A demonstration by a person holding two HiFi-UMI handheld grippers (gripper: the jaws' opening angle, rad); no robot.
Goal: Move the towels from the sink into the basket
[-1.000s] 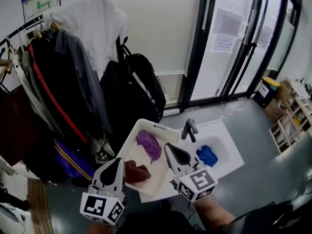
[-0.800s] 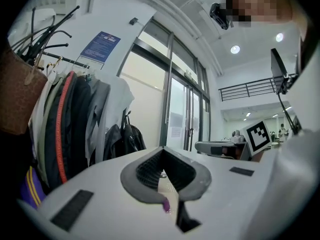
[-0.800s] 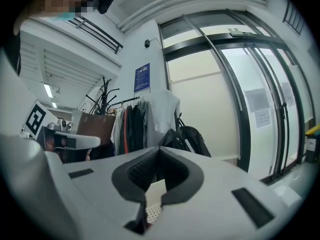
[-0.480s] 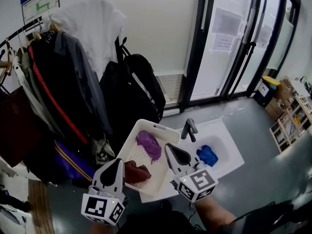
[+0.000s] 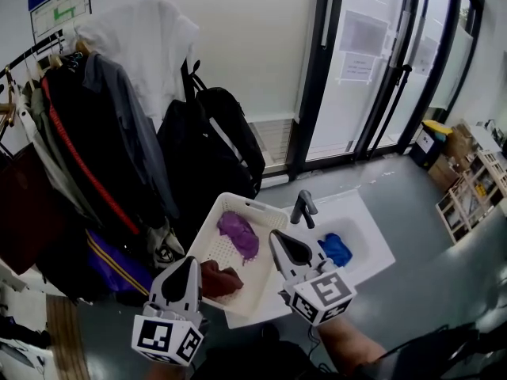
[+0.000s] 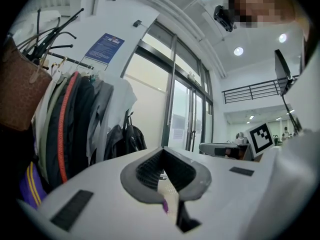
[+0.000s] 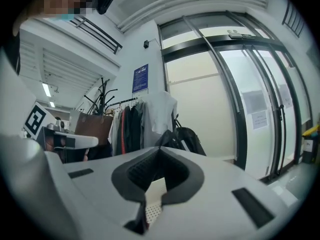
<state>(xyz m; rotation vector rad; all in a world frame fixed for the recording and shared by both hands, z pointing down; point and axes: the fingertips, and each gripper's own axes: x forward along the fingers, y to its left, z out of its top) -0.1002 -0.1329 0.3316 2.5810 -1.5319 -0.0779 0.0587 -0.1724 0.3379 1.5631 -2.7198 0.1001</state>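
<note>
**Transfer Status: Two Towels Binned, One Remaining**

Since the earlier frame, both tools are holding almost the same station; only the head view is drifting slightly. The left tool (image 5: 191,264) and right tool (image 5: 277,238) are hovering with jaws closed together, gripping nothing. Between them, a purple towel (image 5: 238,234) and a dark red towel (image 5: 218,278) are lying in the basket (image 5: 238,203). Right of the right tool, a blue towel (image 5: 336,249) is lying in the sink (image 5: 363,212), awaiting transfer. The task is judged as nearing completion.
</note>
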